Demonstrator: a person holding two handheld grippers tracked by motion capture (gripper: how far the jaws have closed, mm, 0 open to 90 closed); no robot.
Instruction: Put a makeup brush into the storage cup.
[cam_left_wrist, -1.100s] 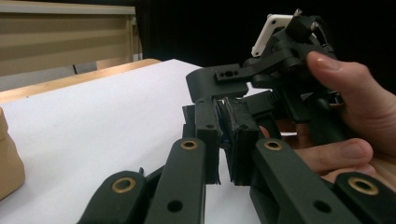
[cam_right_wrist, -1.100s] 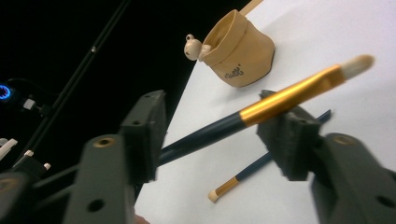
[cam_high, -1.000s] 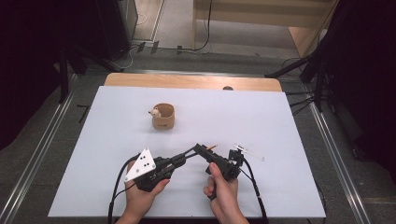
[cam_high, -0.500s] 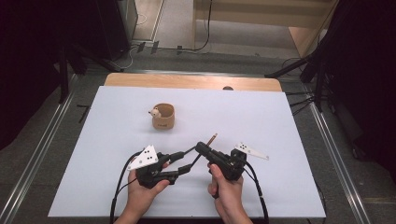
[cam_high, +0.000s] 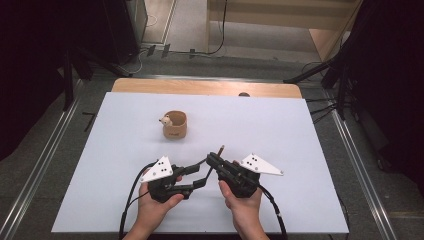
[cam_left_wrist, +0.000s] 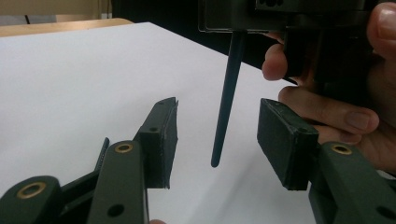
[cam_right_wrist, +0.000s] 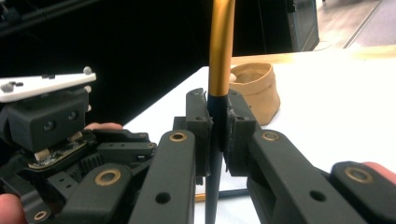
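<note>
1. Right claw (cam_high: 214, 159) is clamped tight on a thin stick (cam_right_wrist: 220, 56). In the right gripper view the stick stands up between the two black pads, gold above them and dark below them.
2. Left claw (cam_high: 204, 176) sits just beside the right claw, on its left and a bit nearer the person. Its jaws are apart and hold nothing. They have just opened wide and eased in a tiny bit.
3. In the left gripper view the dark lower end of the stick (cam_left_wrist: 225, 102) hangs in the gap between the left claw's pads and touches neither one.
4. Nothing lies in the way close to the claws. Bare white table (cam_high: 300, 130) is all around them.
5. Farther off, past the claws and a bit to their left, stands a small brown cup (cam_high: 175, 125) with a tiny toy animal (cam_high: 164, 120) on its rim. It is well apart from both claws.
6. Beyond the cup the white top ends at a strip of wood (cam_high: 200, 87). There is lots of free room to the left, to the right and ahead of the claws. The near edge of the table is close under the person's wrists.
7. A second ago both claws met tip to tip low over the table, and the left claw was shut. Now the right claw is higher, and it alone has the stick.
</note>
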